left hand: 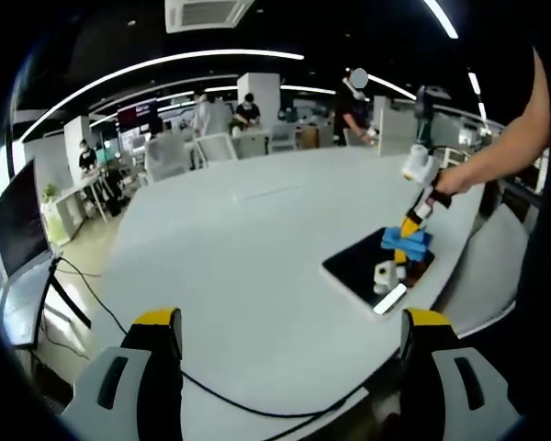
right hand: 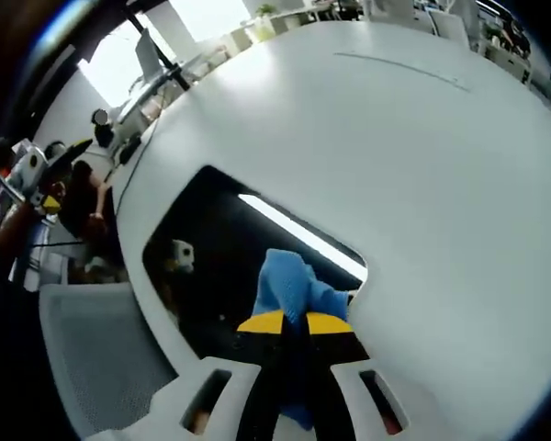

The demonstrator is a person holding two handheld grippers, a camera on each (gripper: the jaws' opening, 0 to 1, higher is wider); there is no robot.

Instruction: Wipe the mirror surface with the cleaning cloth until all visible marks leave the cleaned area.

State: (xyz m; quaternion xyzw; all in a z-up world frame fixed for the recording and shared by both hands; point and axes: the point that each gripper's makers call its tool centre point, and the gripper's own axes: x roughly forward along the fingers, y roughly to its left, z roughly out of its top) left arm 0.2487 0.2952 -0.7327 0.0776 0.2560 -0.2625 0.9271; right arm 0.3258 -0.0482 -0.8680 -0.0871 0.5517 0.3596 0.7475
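Note:
A dark rectangular mirror (left hand: 363,265) lies flat on the white table (left hand: 248,239) near its right edge; in the right gripper view the mirror (right hand: 211,248) reflects a ceiling light strip. A blue cleaning cloth (left hand: 405,241) rests on the mirror. My right gripper (right hand: 294,323) is shut on the blue cloth (right hand: 294,287) and presses it onto the glass; the same gripper (left hand: 410,230) comes down from a person's hand in the left gripper view. My left gripper (left hand: 292,323) hangs open above the table's near side, holding nothing.
A black cable (left hand: 193,381) runs across the table's near edge. A monitor (left hand: 18,220) stands at the left. White chairs (left hand: 170,156) and several people are behind the table. A grey chair (right hand: 92,349) sits beside the mirror's edge of the table.

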